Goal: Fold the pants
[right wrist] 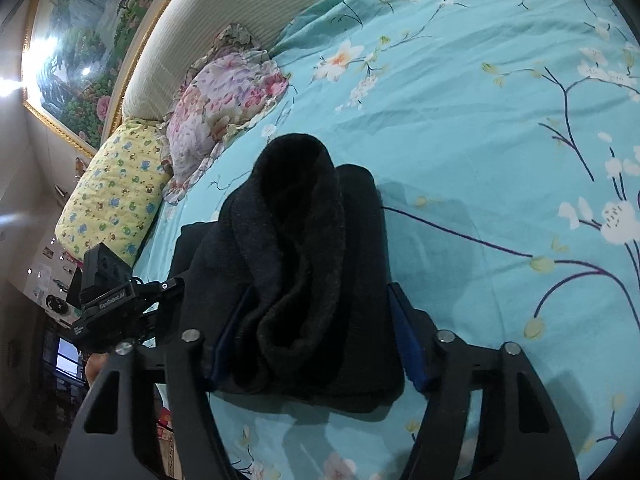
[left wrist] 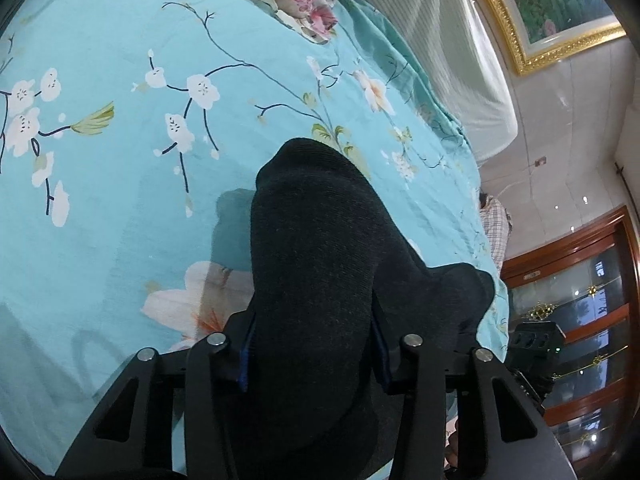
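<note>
left wrist: left tool (left wrist: 312, 344) clamped on black pants (left wrist: 316, 248) above the bed (left wrist: 120, 208) | right tool (right wrist: 316, 332) pinching the bunched edge too | lower both evenly, keep edges aligned

free: bedsheet (right wrist: 480, 152) open 12–3 o'clock | blocked: pillows (right wrist: 116, 196) 10 o'clock, pants (right wrist: 304, 240) centre

Black pants (right wrist: 304, 264), bunched on bed
</note>
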### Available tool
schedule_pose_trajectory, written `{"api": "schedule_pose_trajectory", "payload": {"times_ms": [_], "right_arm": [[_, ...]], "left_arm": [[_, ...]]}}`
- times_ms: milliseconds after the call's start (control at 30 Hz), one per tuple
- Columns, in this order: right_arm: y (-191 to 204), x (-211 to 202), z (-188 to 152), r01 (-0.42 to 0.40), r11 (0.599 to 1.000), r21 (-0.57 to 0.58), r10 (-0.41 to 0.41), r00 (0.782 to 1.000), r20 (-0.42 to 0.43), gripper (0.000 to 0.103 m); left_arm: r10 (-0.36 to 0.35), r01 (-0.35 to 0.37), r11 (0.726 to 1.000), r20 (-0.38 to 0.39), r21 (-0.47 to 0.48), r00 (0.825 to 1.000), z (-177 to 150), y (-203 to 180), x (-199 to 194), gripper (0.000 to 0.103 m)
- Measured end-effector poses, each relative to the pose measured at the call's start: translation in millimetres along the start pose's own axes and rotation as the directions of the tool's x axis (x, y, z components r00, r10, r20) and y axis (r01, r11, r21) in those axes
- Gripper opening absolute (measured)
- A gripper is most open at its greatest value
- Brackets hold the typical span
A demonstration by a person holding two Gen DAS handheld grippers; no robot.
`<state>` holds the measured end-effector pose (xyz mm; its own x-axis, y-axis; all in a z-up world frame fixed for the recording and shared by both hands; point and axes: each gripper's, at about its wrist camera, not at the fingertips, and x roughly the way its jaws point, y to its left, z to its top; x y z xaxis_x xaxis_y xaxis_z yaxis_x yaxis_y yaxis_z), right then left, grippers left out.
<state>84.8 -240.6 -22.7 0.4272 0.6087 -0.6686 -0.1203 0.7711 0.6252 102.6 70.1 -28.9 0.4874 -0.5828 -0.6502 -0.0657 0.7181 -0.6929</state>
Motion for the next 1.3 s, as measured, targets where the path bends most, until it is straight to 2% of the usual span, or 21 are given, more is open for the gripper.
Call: {"api": "schedule_pose_trajectory", "payload": {"times_ms": [133,233,367,600,933,1300], "right_arm": [[0,-1,0,-0.018,0.999,0.031,0.018,1.0,-0.005,0.052],[3,-4,0,-0.025,0.999,0.044,0.025,1.0,0.005,0.047],[16,-8,3,-0.033,0.999,0.021,0.032,0.999,0.015,0.045],[42,-2,12,-0.078,0.997,-0.023,0.079,0.997,0.012,0.043],[91,39,33,-0.142,0.983,-0.116,0.14,0.99,-0.024,0.043],[142,105,66,-0.208,0.96,-0.189,0.197,0.978,-0.073,0.043]], "left_arm": [[-0.052,0.053,0.999,0.018,-0.007,0.998,-1,-1,-7,0.037],[-0.088,0.088,0.996,0.038,-0.003,0.995,-2,1,-18,0.034],[-0.129,0.13,0.992,0.059,-0.005,0.99,0,1,-31,0.032],[-0.133,0.135,0.991,0.129,-0.008,0.983,7,13,-67,0.032],[-0.066,0.073,0.997,0.239,-0.021,0.969,19,44,-126,0.032],[0.034,-0.012,0.998,0.334,-0.067,0.942,62,80,-165,0.032]]}}
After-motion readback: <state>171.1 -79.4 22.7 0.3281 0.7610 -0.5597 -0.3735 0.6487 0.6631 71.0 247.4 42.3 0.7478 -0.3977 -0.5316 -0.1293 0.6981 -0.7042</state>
